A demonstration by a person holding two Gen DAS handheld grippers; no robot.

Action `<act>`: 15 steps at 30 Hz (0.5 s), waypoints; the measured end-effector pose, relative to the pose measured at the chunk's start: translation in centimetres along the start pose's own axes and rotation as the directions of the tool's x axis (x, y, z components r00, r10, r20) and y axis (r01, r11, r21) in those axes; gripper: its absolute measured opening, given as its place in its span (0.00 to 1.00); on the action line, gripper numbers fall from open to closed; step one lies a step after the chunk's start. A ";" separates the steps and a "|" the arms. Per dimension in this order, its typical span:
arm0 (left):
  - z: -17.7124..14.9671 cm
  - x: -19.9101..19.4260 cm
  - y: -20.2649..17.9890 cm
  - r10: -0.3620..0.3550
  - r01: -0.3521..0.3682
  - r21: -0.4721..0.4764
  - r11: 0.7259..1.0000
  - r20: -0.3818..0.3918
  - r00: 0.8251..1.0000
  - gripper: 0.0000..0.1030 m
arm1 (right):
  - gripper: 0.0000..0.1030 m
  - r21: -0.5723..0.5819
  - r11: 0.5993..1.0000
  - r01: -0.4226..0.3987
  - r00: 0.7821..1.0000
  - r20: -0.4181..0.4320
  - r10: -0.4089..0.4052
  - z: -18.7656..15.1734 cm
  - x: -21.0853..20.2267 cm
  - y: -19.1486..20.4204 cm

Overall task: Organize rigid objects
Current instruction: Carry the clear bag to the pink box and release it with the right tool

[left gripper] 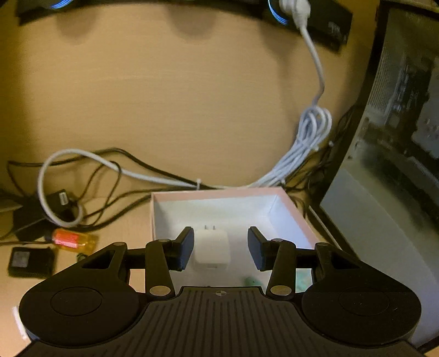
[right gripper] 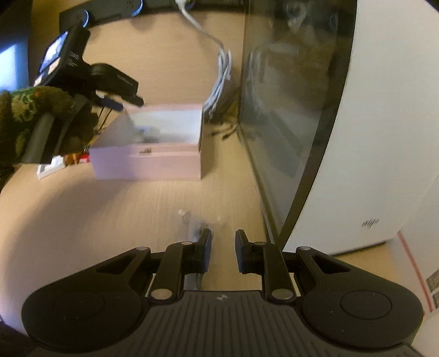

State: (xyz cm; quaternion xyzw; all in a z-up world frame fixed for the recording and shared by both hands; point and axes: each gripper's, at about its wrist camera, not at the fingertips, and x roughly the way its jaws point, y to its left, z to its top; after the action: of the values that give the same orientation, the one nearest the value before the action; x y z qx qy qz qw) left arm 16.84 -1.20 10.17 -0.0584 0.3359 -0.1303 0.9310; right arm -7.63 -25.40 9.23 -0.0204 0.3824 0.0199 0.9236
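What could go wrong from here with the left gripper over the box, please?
The white charger sits off-centre between the left gripper's fingers, so closing could shove or tip it inside the pink box. The white cable by the box's far rim could snag.

The charger (left gripper: 211, 251) lies in the box (left gripper: 216, 193) — cables (left gripper: 115, 175) behind (screwdriver (left gripper: 72, 239) left).

Home or office computer desk, light wood-grain desktop (left gripper: 192, 96), glass-sided PC tower (left gripper: 397, 123) standing at its right edge, tangle of black cables (left gripper: 109, 175) and a bundled white cable (left gripper: 310, 137) along the back, black speaker bar with blue-lit rings (left gripper: 277, 13)
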 end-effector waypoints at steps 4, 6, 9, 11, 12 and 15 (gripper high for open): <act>-1.9 -3.8 0.8 -0.043 0.043 -0.048 0.998 0.007 0.999 0.46 | 0.28 -0.009 0.999 -0.031 0.999 -0.026 0.031 -0.3 1.0 0.7; -3.5 -5.6 1.0 -0.067 0.066 -0.056 0.996 -0.022 0.997 0.46 | 0.28 -0.016 0.999 -0.052 0.998 -0.026 0.052 -0.1 1.9 1.1; -6.7 -8.4 1.7 -0.085 0.081 -0.045 0.996 -0.083 0.993 0.46 | 0.28 -0.028 0.998 -0.053 0.997 -0.049 0.051 0.1 4.3 1.5; -8.5 -9.9 2.4 -0.077 0.073 -0.037 0.997 -0.116 0.990 0.46 | 0.28 -0.035 0.999 -0.040 0.997 -0.071 0.038 0.1 6.0 1.6; -9.5 -10.6 2.8 -0.069 0.064 -0.036 0.997 -0.132 0.989 0.46 | 0.28 -0.033 0.998 -0.047 0.995 -0.085 0.044 0.2 6.8 1.5; -11.4 -12.3 4.2 -0.037 0.027 -0.063 0.998 -0.160 0.986 0.46 | 0.28 -0.025 0.999 -0.048 0.995 -0.093 0.046 0.1 7.5 1.5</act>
State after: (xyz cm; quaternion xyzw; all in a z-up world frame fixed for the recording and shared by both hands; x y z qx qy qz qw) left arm 1.25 6.09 8.07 -0.0813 0.4130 -0.1394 0.8963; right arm -2.29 -23.79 3.94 -0.0250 0.4246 0.0459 0.9039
